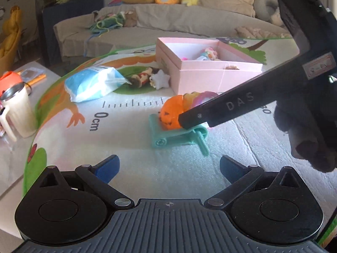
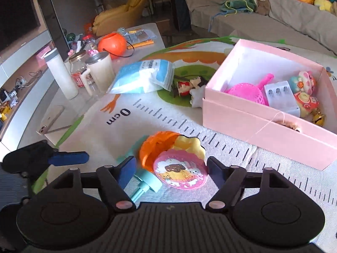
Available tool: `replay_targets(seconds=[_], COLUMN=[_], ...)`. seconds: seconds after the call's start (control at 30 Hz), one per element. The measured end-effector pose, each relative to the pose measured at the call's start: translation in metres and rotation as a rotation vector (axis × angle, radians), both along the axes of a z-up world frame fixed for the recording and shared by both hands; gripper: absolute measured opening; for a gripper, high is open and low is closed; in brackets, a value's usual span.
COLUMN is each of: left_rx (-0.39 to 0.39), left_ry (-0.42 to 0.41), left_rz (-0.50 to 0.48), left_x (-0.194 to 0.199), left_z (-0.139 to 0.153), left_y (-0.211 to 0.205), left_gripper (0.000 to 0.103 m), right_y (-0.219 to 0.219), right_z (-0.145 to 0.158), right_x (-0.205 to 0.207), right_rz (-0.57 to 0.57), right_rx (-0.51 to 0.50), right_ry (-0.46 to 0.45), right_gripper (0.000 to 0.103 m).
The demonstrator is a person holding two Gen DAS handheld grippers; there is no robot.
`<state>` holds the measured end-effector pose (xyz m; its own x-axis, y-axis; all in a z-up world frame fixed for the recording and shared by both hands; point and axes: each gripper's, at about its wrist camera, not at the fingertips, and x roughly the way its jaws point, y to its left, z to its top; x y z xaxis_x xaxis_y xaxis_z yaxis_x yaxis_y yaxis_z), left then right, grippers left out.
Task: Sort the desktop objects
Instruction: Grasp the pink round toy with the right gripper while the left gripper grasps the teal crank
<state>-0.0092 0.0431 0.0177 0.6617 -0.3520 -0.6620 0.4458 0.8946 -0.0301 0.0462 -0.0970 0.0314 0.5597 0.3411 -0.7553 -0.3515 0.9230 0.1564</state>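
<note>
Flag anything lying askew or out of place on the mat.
A doll lies on its side against the pink box, half under a blue-and-white bag. An orange pumpkin toy sits tipped in a heap with a pink plate on a teal toy.

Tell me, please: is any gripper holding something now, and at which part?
Left gripper: open, holds nothing. Right gripper: its fingers flank the pink round toy in the toy pile, still apart from its edges; no hold is visible yet.
</note>
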Motion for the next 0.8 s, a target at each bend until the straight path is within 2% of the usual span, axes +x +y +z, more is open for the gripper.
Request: replay_targets(seconds=[0.03,0.2,0.4,0.53,0.63,0.7,0.8], left_rx=[0.014,0.017,-0.026,0.033,0.021,0.033,0.039], left_ry=[-0.009,0.006,0.065,0.038,0.054,0.050,0.043], left_rz=[-0.003,0.017,0.056,0.140,0.156,0.154,0.140], left_x=[-0.003,-0.001,0.022,0.039,0.049,0.049,0.041], left_z=[0.001,0.001,-0.003,-0.006,-0.008,-0.008,-0.006], left_y=[-0.002,-0.014,-0.036,-0.049,-0.049,-0.049,-0.045], left_gripper=[0.103,0.103,0.103,0.103,0.102,0.081,0.076], right_y=[-0.004,-0.046,-0.099,-0.110,-0.104,-0.099,-0.096], right_z=[0.000,0.013,0.011,0.004,0.000,0.000,0.003], right_x=[0.000,-0.016,-0.045,-0.065,-0.078,-0.085,-0.094], right_rz=[-0.001,-0.096,-0.190,-0.213,-0.177,-0.148,-0.113], right_rx=[0.014,0.065,0.156,0.150,0.150,0.128,0.100], right_ry=[0.001,-0.026,0.054,0.062,0.072,0.077,0.106], right_gripper=[0.054,0.054,0.054,0.054,0.054,0.054,0.054])
